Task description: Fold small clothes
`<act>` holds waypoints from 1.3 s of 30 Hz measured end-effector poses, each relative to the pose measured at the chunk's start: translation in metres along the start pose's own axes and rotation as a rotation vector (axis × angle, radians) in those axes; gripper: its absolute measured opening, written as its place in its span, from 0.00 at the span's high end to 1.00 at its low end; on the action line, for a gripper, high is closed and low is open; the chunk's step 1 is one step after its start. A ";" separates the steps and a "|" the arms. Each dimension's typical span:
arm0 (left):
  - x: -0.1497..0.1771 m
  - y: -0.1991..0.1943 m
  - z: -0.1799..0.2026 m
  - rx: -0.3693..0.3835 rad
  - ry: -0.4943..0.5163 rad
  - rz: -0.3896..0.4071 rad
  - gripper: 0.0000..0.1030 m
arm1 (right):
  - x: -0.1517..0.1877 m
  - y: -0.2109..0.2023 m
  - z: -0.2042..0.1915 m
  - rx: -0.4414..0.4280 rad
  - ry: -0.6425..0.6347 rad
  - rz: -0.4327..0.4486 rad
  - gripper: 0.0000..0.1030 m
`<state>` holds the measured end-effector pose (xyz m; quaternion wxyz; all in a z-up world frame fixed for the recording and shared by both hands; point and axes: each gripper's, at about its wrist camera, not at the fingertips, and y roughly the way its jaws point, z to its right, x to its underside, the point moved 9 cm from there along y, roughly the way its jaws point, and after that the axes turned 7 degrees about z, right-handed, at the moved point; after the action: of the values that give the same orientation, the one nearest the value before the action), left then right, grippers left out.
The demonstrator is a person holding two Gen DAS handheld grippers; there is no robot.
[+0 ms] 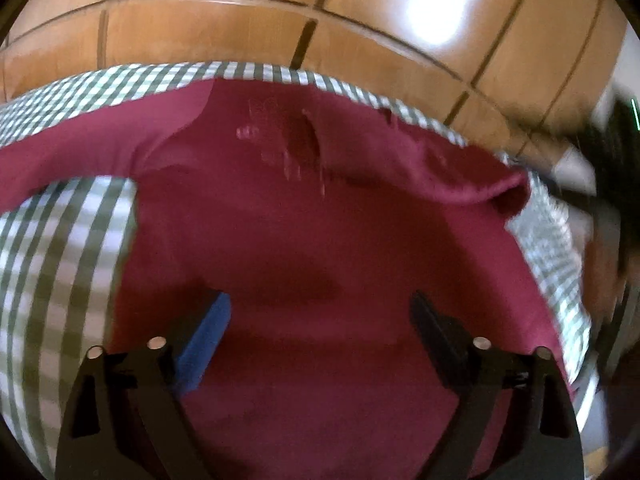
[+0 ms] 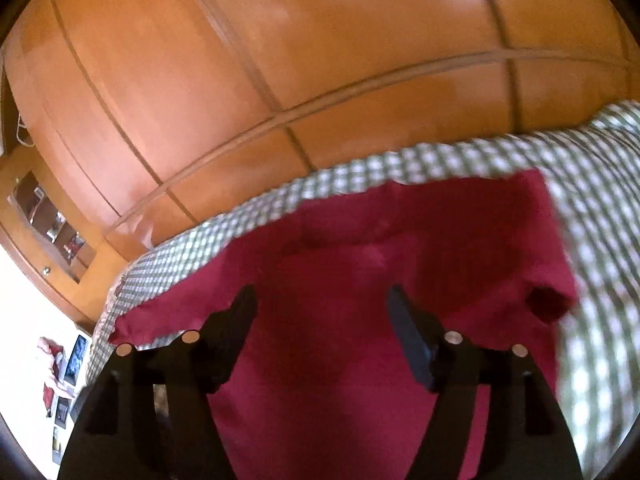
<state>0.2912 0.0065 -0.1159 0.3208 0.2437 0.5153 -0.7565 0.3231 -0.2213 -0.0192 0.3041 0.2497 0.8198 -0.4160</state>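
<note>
A dark red small garment [image 1: 320, 232] lies spread on a green-and-white checked cloth [image 1: 60, 260]. In the left wrist view one sleeve stretches to the left and the other [image 1: 492, 188] to the right, with a faint print near the top. My left gripper [image 1: 320, 308] is open above the garment's middle, holding nothing. In the right wrist view the same garment [image 2: 360, 264] fills the lower middle, with a sleeve end [image 2: 548, 304] at the right. My right gripper [image 2: 320, 304] is open above it, holding nothing.
Orange-brown wooden wardrobe doors [image 1: 280, 20] stand behind the checked surface in both views [image 2: 280, 60]. The checked cloth [image 2: 592, 240] extends right of the garment. Small items [image 2: 60, 368] lie on a pale floor at the lower left of the right wrist view.
</note>
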 end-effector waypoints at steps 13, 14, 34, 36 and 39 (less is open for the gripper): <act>-0.084 0.093 0.003 0.106 -0.227 -0.074 0.41 | 0.019 -0.037 0.101 0.020 0.308 0.021 0.31; -0.084 0.100 0.006 0.106 -0.218 -0.088 0.50 | 0.016 -0.035 0.100 0.005 0.326 0.021 0.28; -0.090 0.078 -0.052 -0.105 -0.117 -0.028 0.89 | 0.015 0.003 0.096 -0.055 0.384 -0.043 0.12; -0.094 0.077 -0.050 -0.104 -0.115 -0.005 0.89 | 0.007 -0.011 0.077 -0.019 0.242 -0.020 0.12; -0.102 0.072 -0.047 -0.125 -0.087 0.031 0.89 | -0.011 -0.011 0.066 0.081 0.123 0.028 0.12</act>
<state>0.4152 0.0557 -0.1063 0.3694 0.1979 0.5432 -0.7275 0.3425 -0.2841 -0.0371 0.2487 0.2980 0.8159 -0.4284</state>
